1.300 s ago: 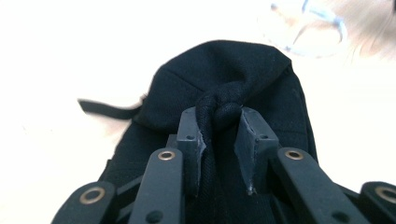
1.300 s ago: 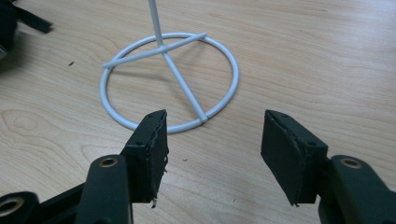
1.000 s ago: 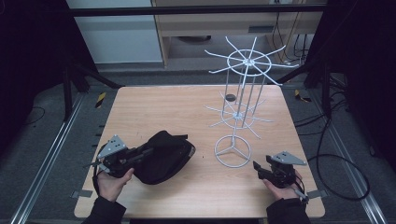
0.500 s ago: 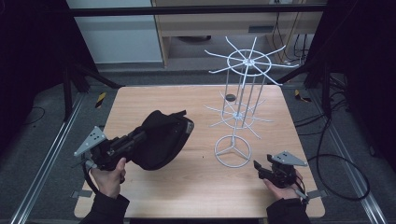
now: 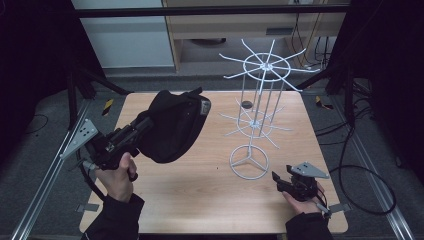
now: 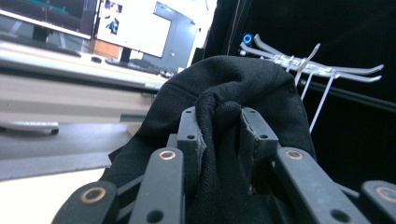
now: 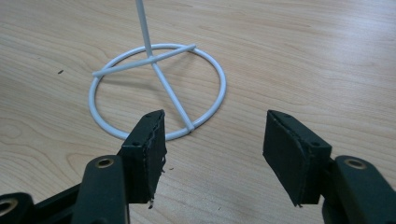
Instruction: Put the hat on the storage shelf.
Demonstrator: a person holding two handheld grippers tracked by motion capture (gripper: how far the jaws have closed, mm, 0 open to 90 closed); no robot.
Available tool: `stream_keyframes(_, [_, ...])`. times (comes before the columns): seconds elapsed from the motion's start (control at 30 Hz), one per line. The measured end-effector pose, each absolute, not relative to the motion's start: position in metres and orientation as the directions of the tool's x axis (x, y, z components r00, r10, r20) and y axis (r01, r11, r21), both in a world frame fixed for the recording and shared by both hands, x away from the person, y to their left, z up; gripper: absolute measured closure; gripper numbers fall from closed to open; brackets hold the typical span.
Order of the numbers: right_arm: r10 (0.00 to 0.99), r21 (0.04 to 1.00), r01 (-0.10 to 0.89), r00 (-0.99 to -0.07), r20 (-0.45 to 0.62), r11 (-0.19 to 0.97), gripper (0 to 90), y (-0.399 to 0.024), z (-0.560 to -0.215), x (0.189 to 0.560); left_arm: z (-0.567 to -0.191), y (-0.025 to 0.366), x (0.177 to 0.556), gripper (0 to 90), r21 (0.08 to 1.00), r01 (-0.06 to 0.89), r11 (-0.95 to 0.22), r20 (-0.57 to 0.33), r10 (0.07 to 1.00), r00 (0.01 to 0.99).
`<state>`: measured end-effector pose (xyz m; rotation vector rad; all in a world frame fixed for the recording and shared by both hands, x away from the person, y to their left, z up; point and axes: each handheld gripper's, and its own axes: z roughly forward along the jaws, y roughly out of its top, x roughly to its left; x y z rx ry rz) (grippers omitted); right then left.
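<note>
The black fabric cap looks light and soft, a thing that folds and sags under its own weight rather than keeping a firm shape, so I judge a pinch on a gathered fold or on the stiffer edge would hold it best, while a grip on loose cloth alone might let it swing or slip. In the left gripper view a bunched ridge of the dark cloth is squeezed between the two black jaws of the left gripper, which are closed tight on it. In the high view the cap hangs in the air above the left part of the pale wooden table, raised off the surface, its rounded crown bulging toward the tall white wire display stand with radiating hooks; a small pale patch shows near its upper edge. The right gripper rests low near the table's front right edge, just beside the stand's ring-shaped base, its jaws spread wide apart and holding nothing.
</note>
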<state>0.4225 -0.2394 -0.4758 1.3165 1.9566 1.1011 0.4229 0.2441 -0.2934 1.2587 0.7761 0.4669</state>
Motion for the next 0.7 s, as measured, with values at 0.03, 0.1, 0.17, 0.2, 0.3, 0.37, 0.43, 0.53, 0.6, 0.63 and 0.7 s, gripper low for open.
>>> stream_keyframes(0.03, [0.924, 0.851, 0.489, -0.383, 0.012, 0.192, 39.4, -0.239, -0.476, 0.423, -0.290, 0.242, 0.423, 71.6, 0.958, 0.088, 0.271, -0.259, 0.698, 0.668])
stream_keyframes(0.1, [0.924, 0.851, 0.488, -0.383, 0.011, 0.192, 39.4, -0.239, -0.476, 0.423, -0.283, 0.239, 0.422, 71.6, 0.956, 0.074, 0.283, -0.258, 0.697, 0.669])
stream_keyframes(0.17, [0.924, 0.851, 0.489, -0.382, 0.013, 0.190, 39.3, -0.240, -0.476, 0.423, -0.277, 0.236, 0.421, 71.6, 0.953, 0.063, 0.298, -0.261, 0.694, 0.671])
stream_keyframes(0.2, [0.924, 0.851, 0.489, -0.382, 0.013, 0.190, 39.3, -0.240, -0.476, 0.423, -0.274, 0.235, 0.421, 71.6, 0.950, 0.059, 0.307, -0.265, 0.691, 0.672])
stream_keyframes(0.3, [0.924, 0.850, 0.490, -0.382, 0.011, 0.193, 39.2, -0.239, -0.476, 0.423, -0.265, 0.230, 0.421, 71.6, 0.941, 0.045, 0.334, -0.274, 0.681, 0.680])
stream_keyframes(0.37, [0.925, 0.851, 0.490, -0.381, 0.013, 0.190, 39.1, -0.239, -0.476, 0.423, -0.255, 0.225, 0.420, 71.6, 0.937, 0.024, 0.348, -0.269, 0.678, 0.685])
stream_keyframes(0.43, [0.924, 0.850, 0.492, -0.382, 0.018, 0.187, 39.0, -0.239, -0.475, 0.423, -0.248, 0.221, 0.420, 71.6, 0.935, 0.010, 0.356, -0.265, 0.676, 0.688])
stream_keyframes(0.53, [0.924, 0.851, 0.488, -0.381, 0.010, 0.193, 38.9, -0.240, -0.476, 0.423, -0.242, 0.217, 0.419, 71.6, 0.932, -0.004, 0.363, -0.260, 0.674, 0.691])
stream_keyframes(0.6, [0.924, 0.851, 0.488, -0.383, 0.009, 0.194, 38.9, -0.240, -0.476, 0.423, -0.237, 0.213, 0.419, 71.6, 0.930, -0.013, 0.367, -0.256, 0.673, 0.694])
stream_keyframes(0.63, [0.923, 0.850, 0.487, -0.385, 0.006, 0.198, 38.9, -0.240, -0.476, 0.424, -0.235, 0.210, 0.419, 71.5, 0.930, -0.014, 0.367, -0.255, 0.673, 0.694])
stream_keyframes(0.7, [0.924, 0.848, 0.497, -0.383, 0.020, 0.187, 38.9, -0.239, -0.476, 0.423, -0.231, 0.202, 0.420, 71.5, 0.934, -0.017, 0.357, -0.246, 0.675, 0.696])
